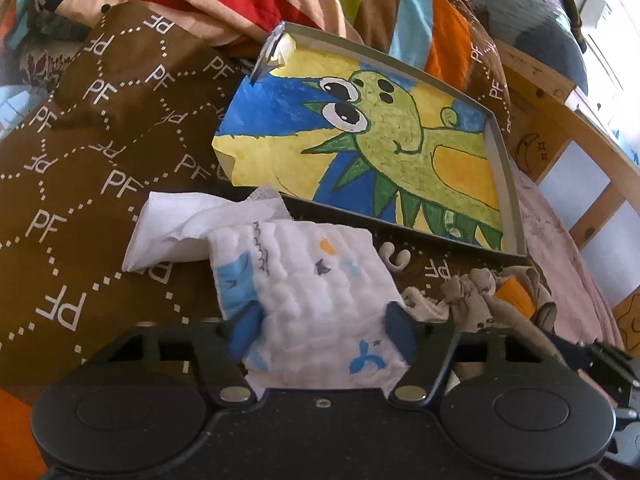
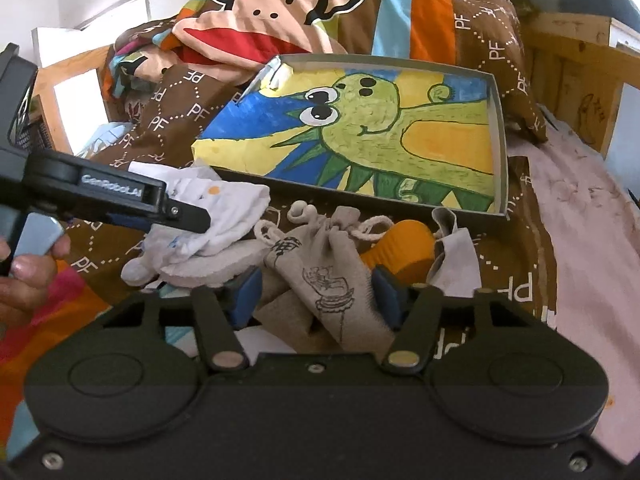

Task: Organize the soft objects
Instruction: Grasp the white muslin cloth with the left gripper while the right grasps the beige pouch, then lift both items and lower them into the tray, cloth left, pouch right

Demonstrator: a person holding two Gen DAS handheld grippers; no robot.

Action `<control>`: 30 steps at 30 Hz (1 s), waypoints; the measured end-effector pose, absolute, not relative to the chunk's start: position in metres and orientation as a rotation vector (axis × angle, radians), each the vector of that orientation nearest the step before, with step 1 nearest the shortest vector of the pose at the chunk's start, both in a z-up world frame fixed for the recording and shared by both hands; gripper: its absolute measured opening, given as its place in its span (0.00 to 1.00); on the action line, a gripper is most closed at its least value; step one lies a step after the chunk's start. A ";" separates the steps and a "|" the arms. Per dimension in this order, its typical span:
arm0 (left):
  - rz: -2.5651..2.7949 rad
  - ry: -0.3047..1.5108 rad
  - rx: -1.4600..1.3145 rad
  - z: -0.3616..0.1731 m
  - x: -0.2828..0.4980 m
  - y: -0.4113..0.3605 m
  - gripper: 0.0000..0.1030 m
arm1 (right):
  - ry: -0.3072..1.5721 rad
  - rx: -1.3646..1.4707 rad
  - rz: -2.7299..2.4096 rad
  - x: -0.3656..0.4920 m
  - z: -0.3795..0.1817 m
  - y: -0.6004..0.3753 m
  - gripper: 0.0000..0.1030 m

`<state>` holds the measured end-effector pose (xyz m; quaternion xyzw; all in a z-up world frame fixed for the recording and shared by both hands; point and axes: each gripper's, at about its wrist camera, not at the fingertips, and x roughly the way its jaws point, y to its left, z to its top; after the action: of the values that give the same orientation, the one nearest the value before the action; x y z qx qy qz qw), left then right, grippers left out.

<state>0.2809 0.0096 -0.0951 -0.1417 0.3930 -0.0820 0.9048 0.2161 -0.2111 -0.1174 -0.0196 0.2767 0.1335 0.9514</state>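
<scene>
Right now my left claw (image 1: 322, 326) stands wide, its two blue pads (image 1: 245, 330) on either side of the white muslin cloth (image 1: 316, 276) without pressing it; the cloth, printed with small blue and orange shapes, lies flat between them on the brown bedspread (image 1: 100, 152) marked PF. Just beyond and to the left of that claw, a plain white gauze cloth (image 1: 172, 232) touches the printed one. Ahead of both lies a shallow grey box lid (image 1: 502, 160) lined with a painted green dinosaur, tilted up against the heaped bedding.

My right claw (image 2: 316, 292) is also spread wide, and between its pads (image 2: 246, 296) sits a beige drawstring pouch (image 2: 320, 264) with a line drawing on it; the pads flank it, and I cannot tell whether they touch it. Just past the right pad lies an orange soft thing (image 2: 408, 252), partly covered by another pale cloth (image 2: 456, 260). To the left of this claw, the left claw's black arm reaches over the white cloth. A pink sheet (image 2: 580, 240) covers the bed off to the right.
</scene>
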 end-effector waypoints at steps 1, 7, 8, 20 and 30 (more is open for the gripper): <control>-0.166 0.814 -0.299 -0.096 0.281 0.010 0.49 | 0.567 -0.040 0.272 0.215 -0.117 -0.212 0.36; -0.191 0.836 -0.325 -0.102 0.282 0.009 0.41 | 0.592 -0.035 0.285 0.217 -0.122 -0.210 0.26; -0.188 0.842 -0.336 -0.103 0.283 0.009 0.44 | 0.592 -0.035 0.288 0.217 -0.122 -0.210 0.26; -0.172 0.855 -0.390 -0.099 0.288 0.013 0.09 | 0.568 -0.038 0.310 0.213 -0.116 -0.208 0.12; -0.204 0.767 -0.415 -0.067 0.253 0.016 0.06 | 0.429 -0.081 0.317 0.199 -0.096 -0.206 0.10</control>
<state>0.2533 0.0157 -0.0667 -0.2008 0.3709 -0.0989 0.9013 0.1986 -0.2057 -0.0964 -0.0402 0.2119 0.1564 0.9639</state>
